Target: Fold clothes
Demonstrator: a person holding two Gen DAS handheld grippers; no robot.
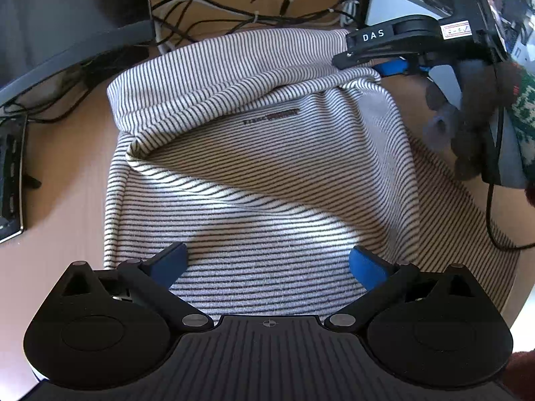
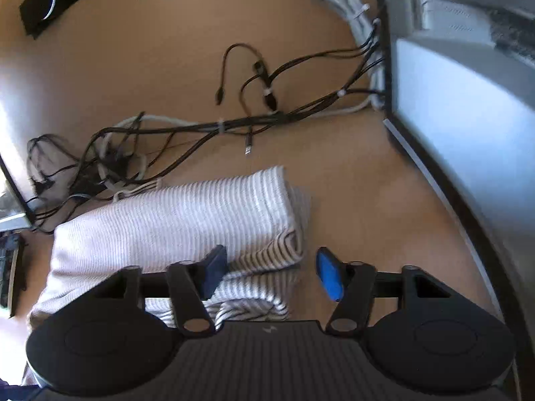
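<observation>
A white garment with thin black stripes [image 1: 267, 173] lies on the wooden desk [image 1: 73, 180], its far part folded back over itself into a thick roll. My left gripper [image 1: 269, 265] stands open over the garment's near edge, with cloth below its blue pads [image 1: 367, 267] and nothing clamped. My right gripper [image 1: 367, 61], marked DAS, is at the roll's far right corner. In the right wrist view this gripper [image 2: 272, 275] is open, and the folded corner of the garment [image 2: 187, 214] lies between and just ahead of its fingers [image 2: 329, 277].
A tangle of black and white cables [image 2: 200, 127] lies right behind the garment. A dark monitor [image 1: 67, 16] and a keyboard [image 1: 10, 180] are on the left. A computer case [image 2: 468, 107] stands on the right. A gloved hand [image 1: 474, 120] holds the right gripper.
</observation>
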